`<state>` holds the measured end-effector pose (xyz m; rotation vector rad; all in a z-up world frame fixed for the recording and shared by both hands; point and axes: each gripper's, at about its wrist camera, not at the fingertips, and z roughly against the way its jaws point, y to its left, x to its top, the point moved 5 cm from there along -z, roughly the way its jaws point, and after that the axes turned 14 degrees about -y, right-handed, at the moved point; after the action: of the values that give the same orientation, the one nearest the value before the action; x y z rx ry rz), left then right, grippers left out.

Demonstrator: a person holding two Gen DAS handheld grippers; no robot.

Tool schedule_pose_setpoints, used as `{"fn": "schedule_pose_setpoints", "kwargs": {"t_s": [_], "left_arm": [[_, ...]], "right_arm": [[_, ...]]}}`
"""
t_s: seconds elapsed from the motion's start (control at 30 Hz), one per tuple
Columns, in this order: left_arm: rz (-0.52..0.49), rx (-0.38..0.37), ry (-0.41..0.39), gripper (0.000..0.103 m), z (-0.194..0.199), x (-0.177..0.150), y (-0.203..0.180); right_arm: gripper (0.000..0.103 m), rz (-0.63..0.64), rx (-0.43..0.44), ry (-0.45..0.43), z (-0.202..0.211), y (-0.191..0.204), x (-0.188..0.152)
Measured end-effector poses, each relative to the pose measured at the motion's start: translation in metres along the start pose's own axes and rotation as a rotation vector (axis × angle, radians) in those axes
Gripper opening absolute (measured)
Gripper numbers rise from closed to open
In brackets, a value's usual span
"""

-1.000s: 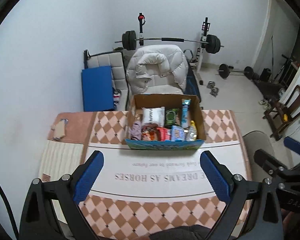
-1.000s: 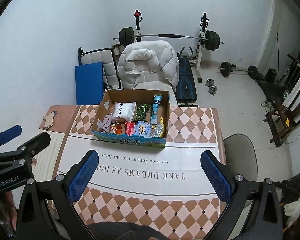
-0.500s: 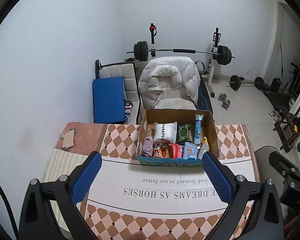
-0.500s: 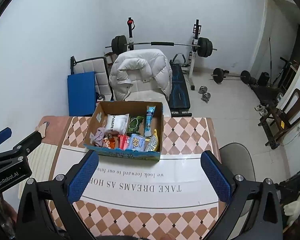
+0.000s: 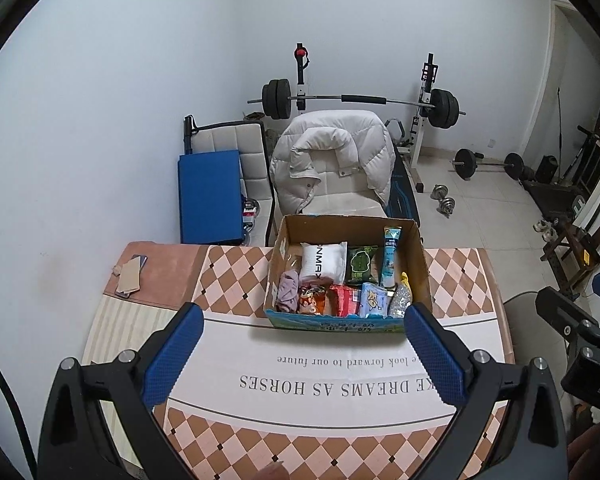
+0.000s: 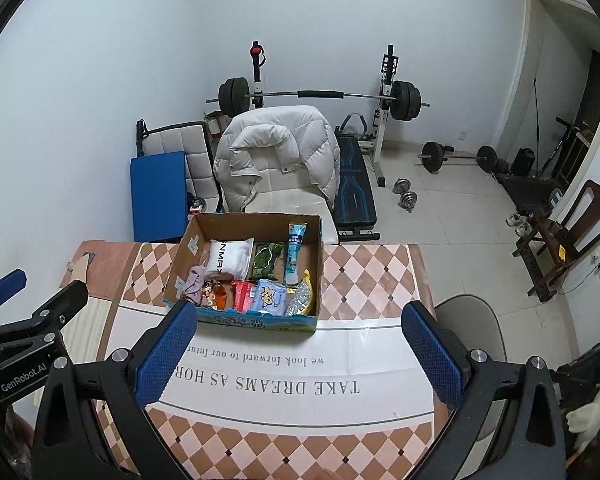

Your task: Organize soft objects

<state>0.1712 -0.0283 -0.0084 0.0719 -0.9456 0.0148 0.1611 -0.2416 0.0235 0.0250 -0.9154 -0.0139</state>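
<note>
- The left gripper [image 5: 300, 344] hangs above the near part of the table [image 5: 452, 272], its blue ribbed pads spread wide with nothing between them; the right gripper [image 6: 300, 346] does likewise, wide open and empty.
- The cardboard box [image 5: 416, 248] sits on the table at about 12 o'clock from both claws, well apart from them, with the soft items packed inside.
- Likely trouble: the items are crowded edge to edge, so a wide claw coming down could nip two packets at once or catch the box wall and drag the light box across the slick tablecloth.
- A limp item such as the mauve cloth [image 5: 287, 291], at 9 o'clock in the box, would probably sag or slip out of a shallow pinch.
- The glossy packets would likely crinkle and slide under the pads; the tall blue pouch [image 5: 391, 256] leaning at 2 o'clock could topple if brushed.
- The white pillow pack [image 5: 323, 262] looks puffy and compressible; the green packet [image 5: 362, 265] is flat and shiny.
- The box is matte corrugated brown with a printed blue front; the tablecloth has a smooth diamond pattern.
</note>
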Motion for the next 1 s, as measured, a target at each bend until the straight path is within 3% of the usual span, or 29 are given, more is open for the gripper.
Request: {"fn": "schedule_pose_setpoints", "kwargs": {"t_s": [1.0], "left_arm": [[0.013, 0.011, -0.007, 0.103, -0.002, 0.008, 0.010]], "right_arm": [[0.103, 0.001, -0.001, -0.006, -0.005, 0.000, 0.000]]}}
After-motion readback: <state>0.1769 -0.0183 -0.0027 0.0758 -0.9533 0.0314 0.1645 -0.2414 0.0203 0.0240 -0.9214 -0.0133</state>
